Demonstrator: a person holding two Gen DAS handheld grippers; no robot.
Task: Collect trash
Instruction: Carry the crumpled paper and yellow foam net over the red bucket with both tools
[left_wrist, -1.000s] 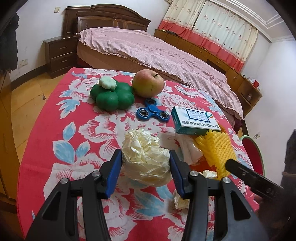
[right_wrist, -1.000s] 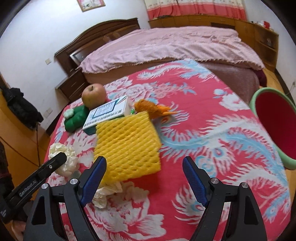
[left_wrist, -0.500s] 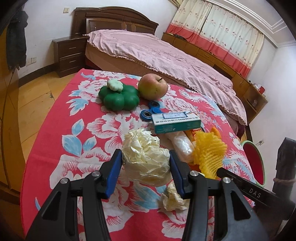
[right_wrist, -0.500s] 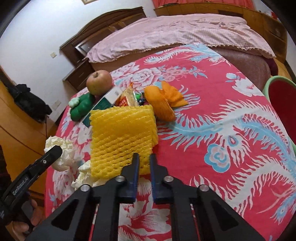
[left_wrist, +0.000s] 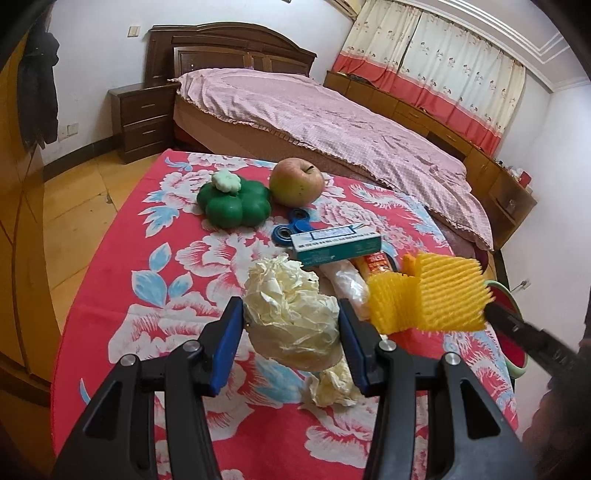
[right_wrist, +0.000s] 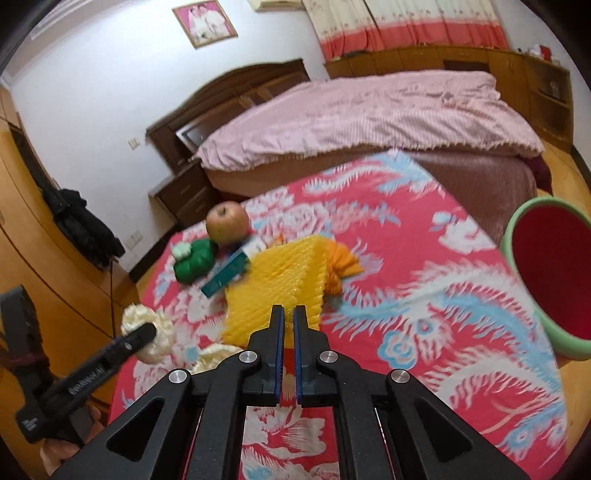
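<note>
My left gripper (left_wrist: 290, 317) is shut on a crumpled cream paper ball (left_wrist: 291, 314) and holds it above the table; the ball also shows in the right wrist view (right_wrist: 149, 328). My right gripper (right_wrist: 289, 314) is shut on the edge of a yellow foam fruit net (right_wrist: 280, 280), lifted off the cloth; the net also shows in the left wrist view (left_wrist: 432, 295). A second crumpled paper (left_wrist: 334, 384) lies on the cloth below the ball. A clear plastic wrapper (left_wrist: 349, 284) and orange peel (right_wrist: 341, 260) lie by the net.
A red bin with a green rim (right_wrist: 550, 273) stands at the table's right edge. On the floral cloth (left_wrist: 122, 280) sit a green pumpkin toy (left_wrist: 232, 203), an apple (left_wrist: 295, 181), a blue fidget spinner (left_wrist: 284, 229) and a teal box (left_wrist: 336, 243). A bed stands behind.
My right gripper closed on the yellow foam net and lifted it off the cloth toward the right. My left gripper kept its hold on the paper ball and rose slightly.
</note>
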